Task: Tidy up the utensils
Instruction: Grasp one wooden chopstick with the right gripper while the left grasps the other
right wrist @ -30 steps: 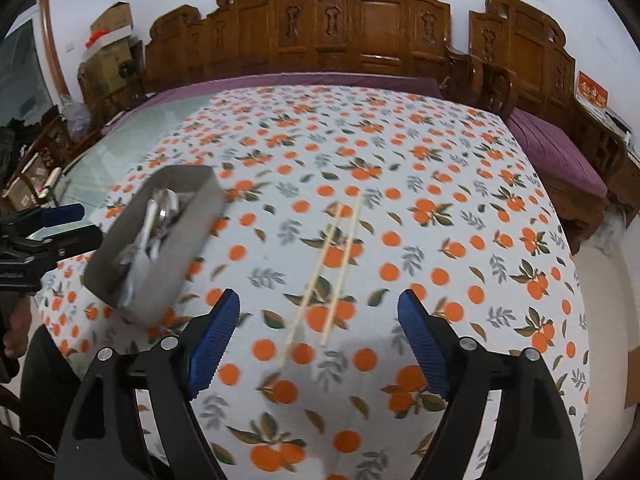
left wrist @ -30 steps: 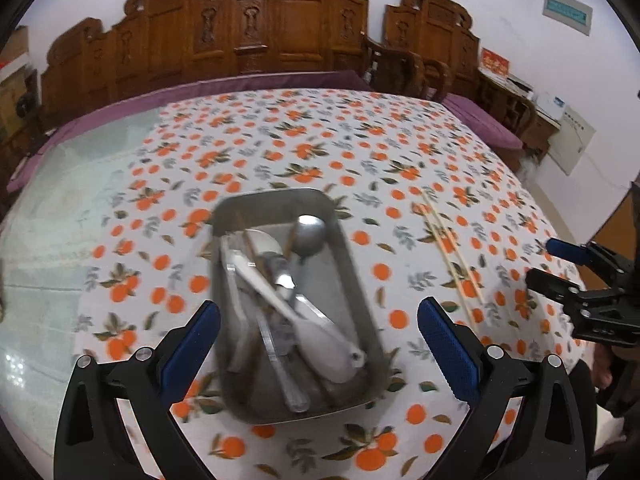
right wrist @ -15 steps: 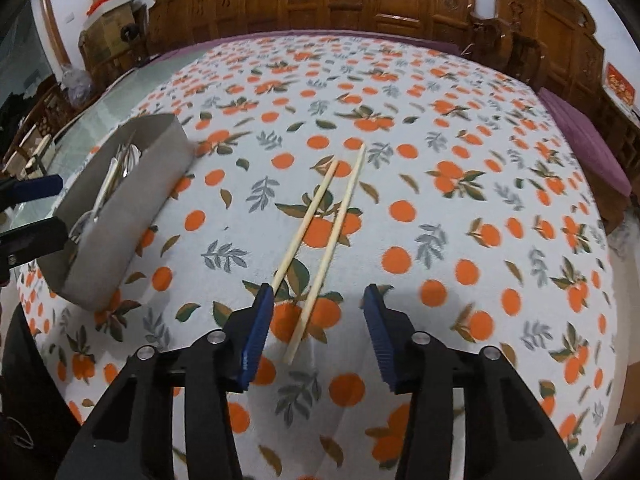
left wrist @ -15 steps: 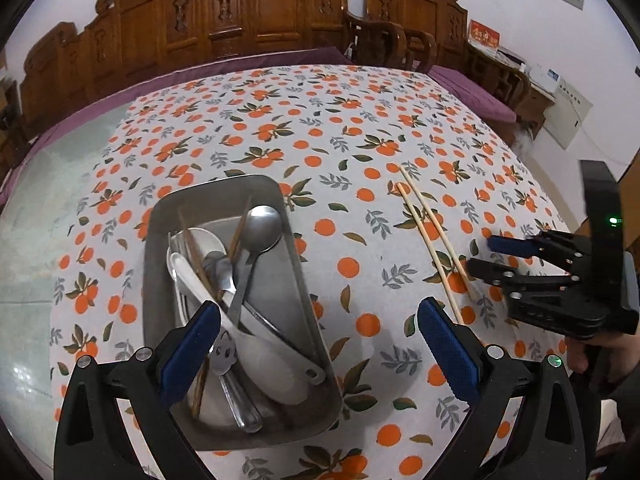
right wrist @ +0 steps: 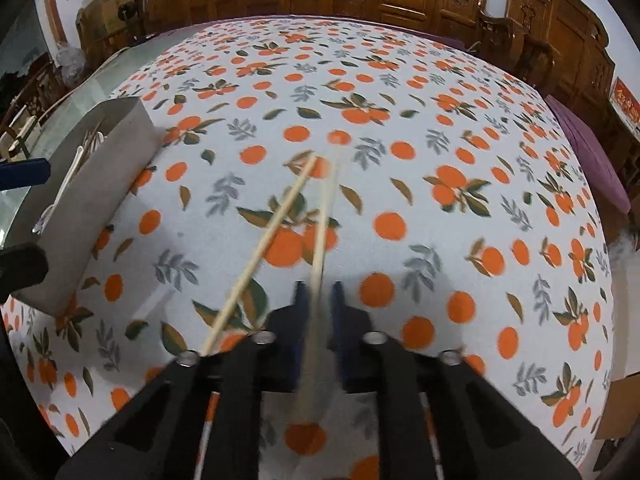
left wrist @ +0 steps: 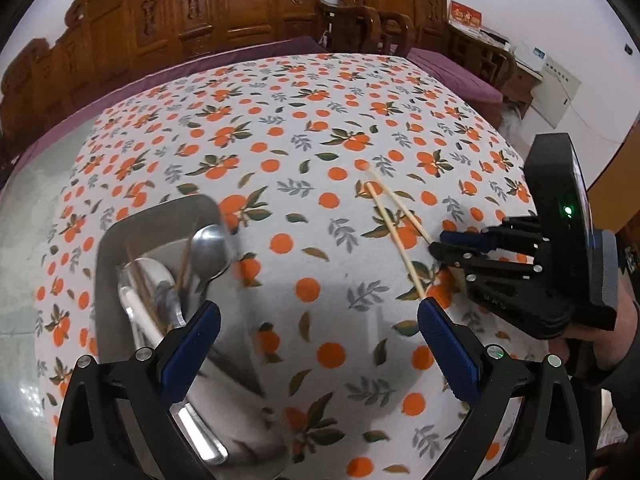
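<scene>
While my right fingers (right wrist: pixel 318 300) have just been closing onto one chopstick (right wrist: pixel 326 208), its mate (right wrist: pixel 260 248) lies beside it on the bench (right wrist: pixel 460 248). My left fingers (left wrist: pixel 320 344) hang open over the tray (left wrist: pixel 160 224). Next, I judge, comes lifting it across into the tray.
</scene>
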